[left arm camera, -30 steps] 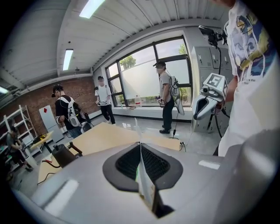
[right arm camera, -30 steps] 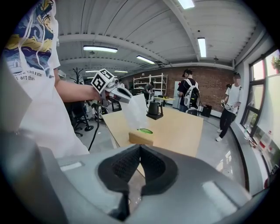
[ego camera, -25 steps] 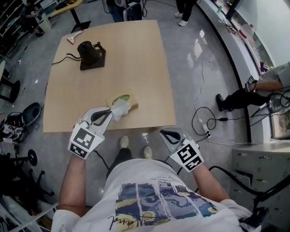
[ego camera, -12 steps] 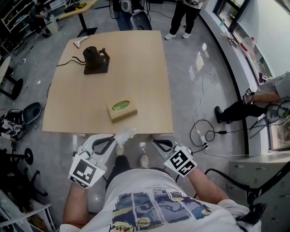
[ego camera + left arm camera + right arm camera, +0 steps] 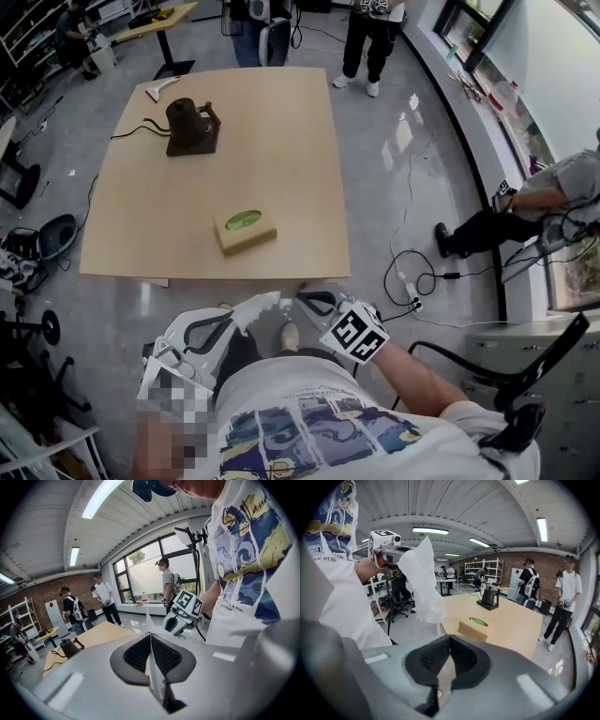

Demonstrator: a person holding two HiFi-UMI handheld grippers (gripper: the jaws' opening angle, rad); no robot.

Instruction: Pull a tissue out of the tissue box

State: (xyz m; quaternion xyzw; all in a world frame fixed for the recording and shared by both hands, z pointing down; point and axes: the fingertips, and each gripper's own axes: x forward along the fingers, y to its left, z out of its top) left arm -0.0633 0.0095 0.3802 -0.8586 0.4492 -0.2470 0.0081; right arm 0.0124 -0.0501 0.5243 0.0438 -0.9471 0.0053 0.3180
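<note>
The tan tissue box point(image 5: 246, 231) with a green oval top point(image 5: 478, 621) lies near the front edge of the wooden table point(image 5: 281, 141). My left gripper point(image 5: 232, 321) is off the table, close to the person's body, shut on a white tissue point(image 5: 258, 307). In the left gripper view the tissue point(image 5: 151, 667) shows as a thin sheet pinched between the pads. From the right gripper view the tissue point(image 5: 422, 581) hangs free in the air below the left gripper point(image 5: 401, 555). My right gripper point(image 5: 309, 300) is beside it, jaws together with nothing between them point(image 5: 450, 638).
A black kettle on a stand point(image 5: 190, 127) with a cord sits at the table's far left, and a white tool point(image 5: 161, 89) lies at its far corner. People stand beyond the table point(image 5: 370, 28). Cables point(image 5: 412, 272) trail on the floor at right, near a seated person point(image 5: 544, 192).
The left gripper has drawn back from the box toward the body, and the tissue has come clear of the box. The right gripper shifted slightly toward the left one.
</note>
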